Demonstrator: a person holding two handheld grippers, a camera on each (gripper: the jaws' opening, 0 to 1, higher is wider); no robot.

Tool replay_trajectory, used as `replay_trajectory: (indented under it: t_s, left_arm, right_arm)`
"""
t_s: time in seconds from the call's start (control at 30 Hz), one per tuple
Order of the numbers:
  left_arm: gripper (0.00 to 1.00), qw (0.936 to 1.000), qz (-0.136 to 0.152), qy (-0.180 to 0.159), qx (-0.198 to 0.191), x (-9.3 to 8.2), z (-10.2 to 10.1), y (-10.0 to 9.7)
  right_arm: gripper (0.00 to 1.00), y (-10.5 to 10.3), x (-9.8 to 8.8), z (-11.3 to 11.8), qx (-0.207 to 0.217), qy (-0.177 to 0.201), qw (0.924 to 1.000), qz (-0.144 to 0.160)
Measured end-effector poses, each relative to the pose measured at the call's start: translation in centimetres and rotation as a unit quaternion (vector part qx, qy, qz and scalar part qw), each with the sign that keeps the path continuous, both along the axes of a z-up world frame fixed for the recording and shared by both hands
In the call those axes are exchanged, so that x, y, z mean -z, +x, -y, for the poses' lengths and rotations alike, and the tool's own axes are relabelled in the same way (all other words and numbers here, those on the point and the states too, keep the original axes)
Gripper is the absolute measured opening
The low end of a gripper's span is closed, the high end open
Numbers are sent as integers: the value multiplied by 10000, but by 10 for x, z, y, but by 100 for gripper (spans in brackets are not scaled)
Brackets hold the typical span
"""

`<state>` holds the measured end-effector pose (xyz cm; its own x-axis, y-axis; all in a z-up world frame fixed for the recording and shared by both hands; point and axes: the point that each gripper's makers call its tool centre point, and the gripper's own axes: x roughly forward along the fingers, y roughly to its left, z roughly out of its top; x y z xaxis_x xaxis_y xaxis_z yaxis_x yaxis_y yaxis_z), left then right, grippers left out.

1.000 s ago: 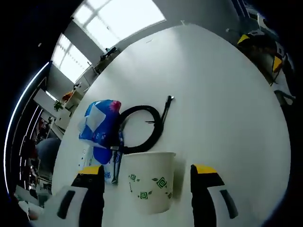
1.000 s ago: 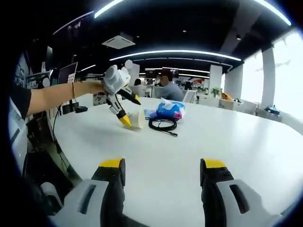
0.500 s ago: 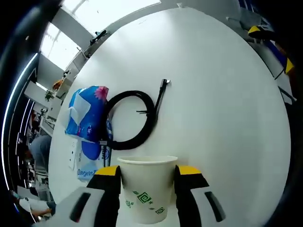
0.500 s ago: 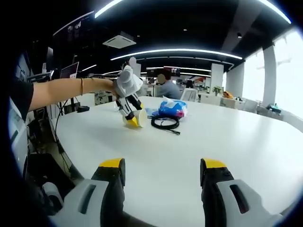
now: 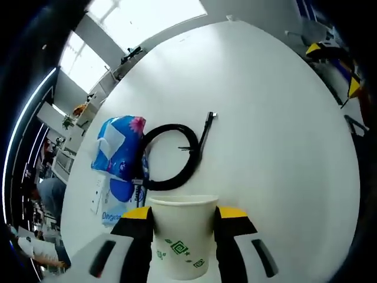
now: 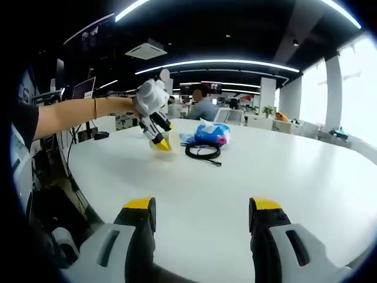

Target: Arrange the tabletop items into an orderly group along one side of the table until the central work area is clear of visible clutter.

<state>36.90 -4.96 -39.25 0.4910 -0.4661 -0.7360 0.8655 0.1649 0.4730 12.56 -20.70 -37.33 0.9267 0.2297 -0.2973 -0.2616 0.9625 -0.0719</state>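
A paper cup (image 5: 181,236) was clamped by the left gripper (image 5: 184,217) near a coiled black cable (image 5: 171,156) and blue tissue pack (image 5: 121,150) on the white worktop (image 5: 283,147). The right gripper (image 6: 200,207) was held spread, grasping nothing

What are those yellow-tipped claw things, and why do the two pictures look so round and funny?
A person holds a grabbing tool in each hand, and each tool carries a small wide-eyed camera, which makes the pictures round. In the left gripper view, the left gripper has its two yellow-tipped jaws pressed on a white paper cup with green patterns. Past the cup, on the white table, lie a coiled black cable and a blue tissue pack. The right gripper view looks across the same table from farther off. Its own tool, the right gripper, is open and holds nothing. Far away there, you can see the person's arm holding the left tool on the cup.
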Motion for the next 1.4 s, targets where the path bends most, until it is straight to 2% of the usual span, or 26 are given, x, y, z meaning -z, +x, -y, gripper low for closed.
replay_trajectory:
  t_s: [0.07, 0.17, 0.23, 0.27, 0.3, 0.43, 0.53, 0.6, 0.67, 0.7, 0.73, 0.87, 0.9, 0.93, 1.07, 1.13, 1.23, 1.37, 1.4]
  left_arm:
    - [39, 9999, 99, -98, -10, -6, -2, 2]
    - [39, 9975, 184, -665, -162, -24, -2, 5]
    - [39, 9912, 290, -1259, -281, -41, -3, 10]
    - [39, 9885, 313, -1441, -329, -47, -3, 11]
    - [39, 9819, 303, -1825, -395, -57, -4, 14]
    - [39, 9640, 456, -2526, -691, -80, -18, 24]
    - [39, 9428, 514, -3219, -697, -101, -25, 26]
    - [39, 9281, 511, -3593, -835, -111, -33, 29]
    - [39, 9017, 430, -4182, -1007, -125, -41, 35]
    - [40, 8917, 454, -4373, -1076, -130, -46, 38]
    - [40, 8845, 565, -4463, -1239, -133, -53, 43]
    - [40, 8697, 1056, -4506, -1716, -132, -79, 61]
    - [40, 8650, 1051, -4551, -1836, -129, -85, 66]
    - [40, 8533, 1015, -4717, -1978, -127, -91, 70]
    - [40, 8231, 762, -5205, -2138, -120, -104, 80]
    - [40, 8246, 930, -5167, -2106, -119, -109, 82]
    - [40, 8187, 963, -5247, -2125, -120, -114, 87]
    - [40, 7976, 1038, -5542, -2144, -124, -118, 90]
    - [40, 7961, 1068, -5547, -2171, -122, -118, 92]
  right_arm:
    - [61, 1, 0, -1, -22, 8, 10000, 5]
    - [61, 1, 0, -4, -68, 14, 10000, 3]
    - [61, 0, 0, -6, -95, 15, 10000, -7]
    - [61, 0, 1, -6, -98, 12, 10000, -17]
    - [61, 0, 1, -7, -101, 1, 9999, -30]
    - [61, 0, 1, -7, -99, -9, 9999, -33]
    - [61, 0, 1, -8, -102, -14, 9999, -34]
    - [61, 1, 1, -10, -112, -11, 9999, -51]
    - [61, 1, 2, -12, -131, -11, 9999, -74]
    - [61, 1, 3, -13, -143, -12, 9999, -82]
    - [61, 1, 3, -13, -151, -12, 9998, -85]
    - [61, 5, 4, -20, -241, -39, 9996, -107]
    - [61, 6, 4, -23, -275, -52, 9995, -122]
    - [61, 6, 4, -25, -316, -63, 9994, -124]
    - [61, 7, 2, -31, -432, -75, 9990, -102]
    - [61, 8, 3, -30, -436, -90, 9990, -102]
    - [61, 10, 5, -30, -425, -112, 9989, -135]
    - [61, 12, 8, -30, -428, -95, 9989, -182]
    - [61, 12, 9, -31, -431, -96, 9988, -194]
